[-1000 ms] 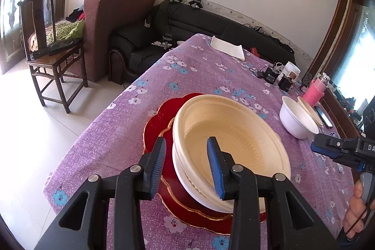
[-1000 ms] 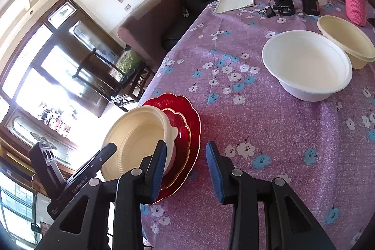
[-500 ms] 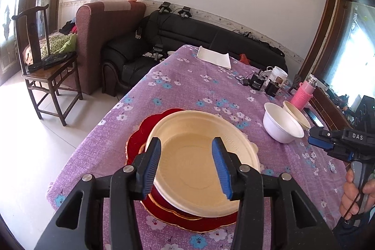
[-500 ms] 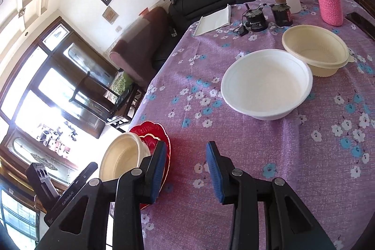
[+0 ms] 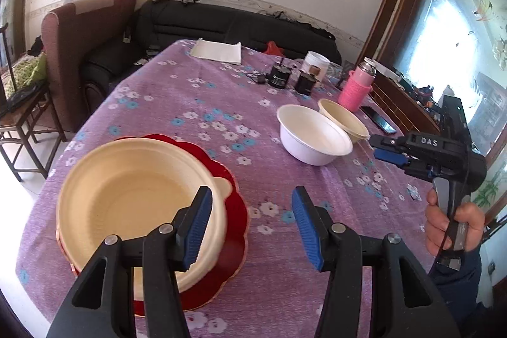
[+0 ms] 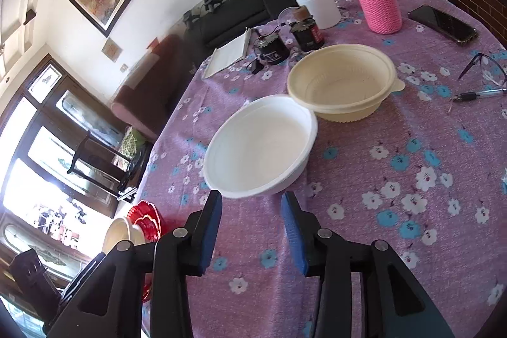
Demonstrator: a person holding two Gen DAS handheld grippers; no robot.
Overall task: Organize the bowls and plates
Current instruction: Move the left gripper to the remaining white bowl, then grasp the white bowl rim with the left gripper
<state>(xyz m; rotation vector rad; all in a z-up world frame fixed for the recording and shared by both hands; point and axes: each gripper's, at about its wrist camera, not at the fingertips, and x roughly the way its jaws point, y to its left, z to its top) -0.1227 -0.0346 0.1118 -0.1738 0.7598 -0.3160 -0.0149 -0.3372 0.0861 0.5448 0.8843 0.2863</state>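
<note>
Both grippers are moving away from the red plates [image 5: 236,211] toward the white bowl [image 6: 259,148]. Left gripper [image 5: 250,227] has just been opening, empty, beside the cream bowl [image 5: 126,198] on the plates. Right gripper [image 6: 252,230], marked "DAS", is half open, empty, angled down just before the white bowl.

Purple tablecloth [image 6: 396,148] with blue-and-white flowers — cream bowl [image 5: 133,198] on red plates [image 5: 234,211], white bowl [image 6: 263,148], pink-sleeved flask [image 6: 377,2].
</note>
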